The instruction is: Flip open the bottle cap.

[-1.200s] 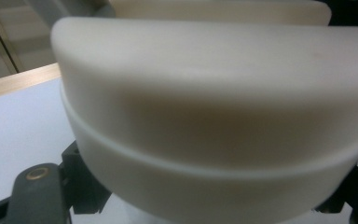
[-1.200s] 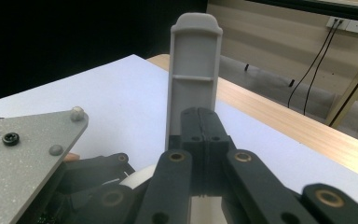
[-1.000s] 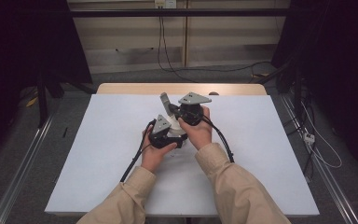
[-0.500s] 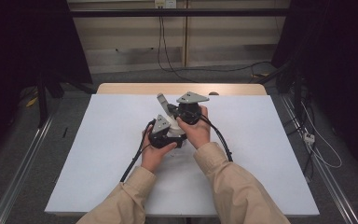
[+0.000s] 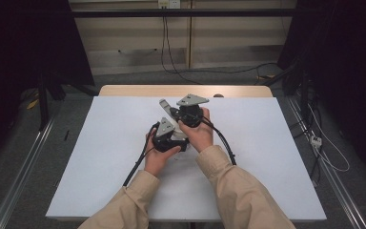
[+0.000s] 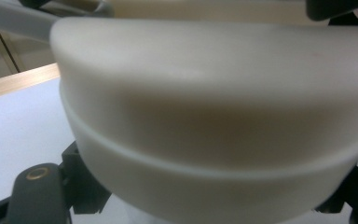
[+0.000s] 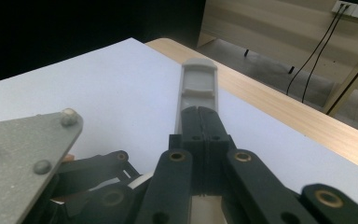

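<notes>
Right gripper (image 5: pixel 167 109): I see its jaws clenched on a grey strip (image 7: pixel 197 88), which juts beyond the tips above the surface (image 5: pixel 100 143).
Left gripper (image 5: pixel 167 138): just beside the right one, mid-surface; I cannot tell its jaw state.
Left gripper view: a cream rounded object (image 6: pixel 214 116), blurred, directly at the camera.

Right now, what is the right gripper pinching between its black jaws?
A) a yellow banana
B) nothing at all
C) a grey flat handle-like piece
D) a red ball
C: in the right gripper view, the right gripper has its black jaws pressed together on a grey flat piece that sticks out past them over the white table.
</notes>
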`<state>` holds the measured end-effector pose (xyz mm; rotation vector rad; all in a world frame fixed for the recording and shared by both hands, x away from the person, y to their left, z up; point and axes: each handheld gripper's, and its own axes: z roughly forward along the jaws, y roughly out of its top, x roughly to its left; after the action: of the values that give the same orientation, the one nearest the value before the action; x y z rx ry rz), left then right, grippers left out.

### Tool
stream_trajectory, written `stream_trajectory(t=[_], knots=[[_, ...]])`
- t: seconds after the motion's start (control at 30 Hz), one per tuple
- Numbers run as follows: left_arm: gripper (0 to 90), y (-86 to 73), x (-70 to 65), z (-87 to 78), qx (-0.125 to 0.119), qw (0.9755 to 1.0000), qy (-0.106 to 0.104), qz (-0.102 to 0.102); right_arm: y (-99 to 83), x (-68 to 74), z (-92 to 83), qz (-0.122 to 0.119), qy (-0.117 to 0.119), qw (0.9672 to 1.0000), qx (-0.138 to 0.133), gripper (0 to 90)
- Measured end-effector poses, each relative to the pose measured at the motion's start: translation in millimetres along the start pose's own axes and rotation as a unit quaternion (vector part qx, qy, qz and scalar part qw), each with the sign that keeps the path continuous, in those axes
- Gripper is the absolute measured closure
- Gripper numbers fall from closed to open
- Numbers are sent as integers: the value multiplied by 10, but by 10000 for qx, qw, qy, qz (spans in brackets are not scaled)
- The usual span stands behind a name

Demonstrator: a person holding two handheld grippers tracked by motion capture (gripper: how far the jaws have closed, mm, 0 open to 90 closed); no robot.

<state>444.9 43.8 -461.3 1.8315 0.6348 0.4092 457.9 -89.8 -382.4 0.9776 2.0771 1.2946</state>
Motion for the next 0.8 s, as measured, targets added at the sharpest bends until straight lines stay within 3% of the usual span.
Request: stream_trajectory(t=[0.37, 0.8], knots=[[184, 9, -11, -14, 64, 9999, 4, 102, -23, 14, -19, 69, 61, 9998, -169, 883], [98, 41, -14, -87, 359, 9992, -73, 128, -69, -15, -122, 4, 52, 9998, -217, 700]])
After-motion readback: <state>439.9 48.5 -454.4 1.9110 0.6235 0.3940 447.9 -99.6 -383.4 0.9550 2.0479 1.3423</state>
